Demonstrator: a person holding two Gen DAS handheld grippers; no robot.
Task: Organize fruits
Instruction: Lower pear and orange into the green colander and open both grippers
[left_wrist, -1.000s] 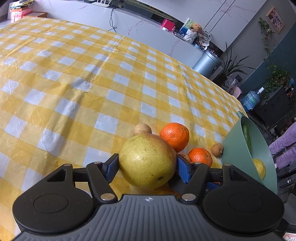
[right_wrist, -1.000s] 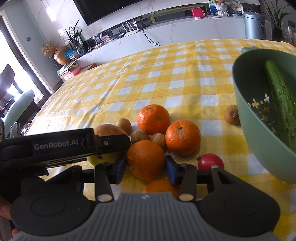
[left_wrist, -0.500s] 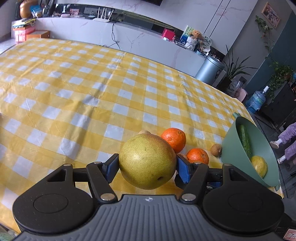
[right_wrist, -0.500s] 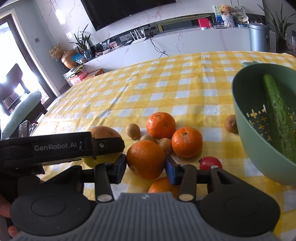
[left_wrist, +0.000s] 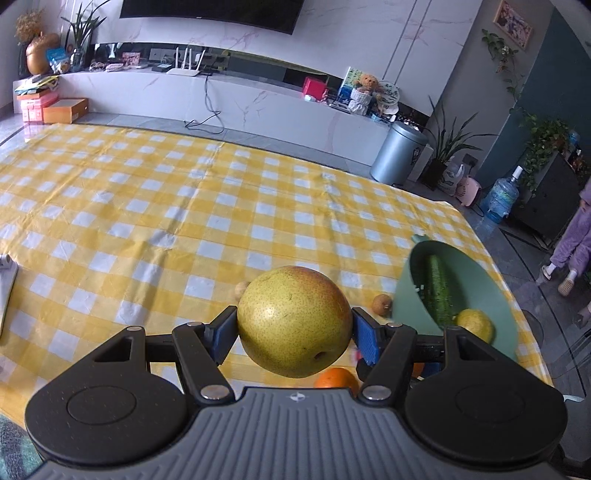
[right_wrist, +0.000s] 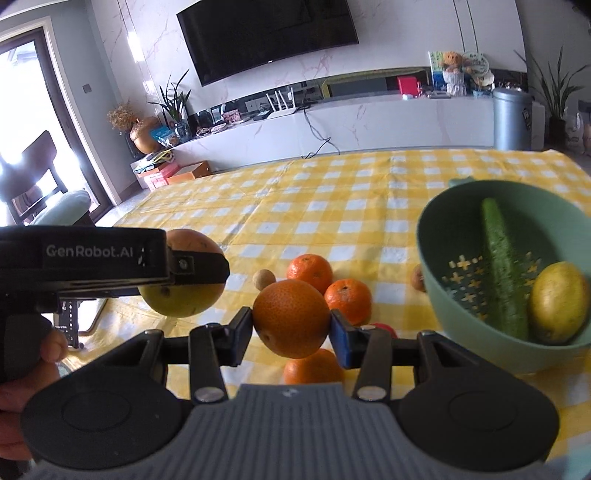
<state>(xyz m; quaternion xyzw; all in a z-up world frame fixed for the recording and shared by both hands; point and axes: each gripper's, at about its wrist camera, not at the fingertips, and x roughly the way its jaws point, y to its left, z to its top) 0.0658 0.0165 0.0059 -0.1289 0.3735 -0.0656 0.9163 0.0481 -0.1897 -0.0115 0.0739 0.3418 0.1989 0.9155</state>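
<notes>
My left gripper is shut on a large yellow-green pear and holds it above the table; the pear also shows in the right wrist view. My right gripper is shut on an orange, lifted above the cloth. The green colander bowl at the right holds a cucumber and a lemon; the bowl also shows in the left wrist view. Oranges, small brown fruits and a red fruit lie on the cloth.
The table has a yellow checked cloth. Its right edge runs just past the bowl. A white object lies at the table's left edge. A hand holds the left gripper's body at the left of the right wrist view.
Both grippers have risen from the table, the left with the pear and the right with the orange. The fruit on the cloth stays in place.
</notes>
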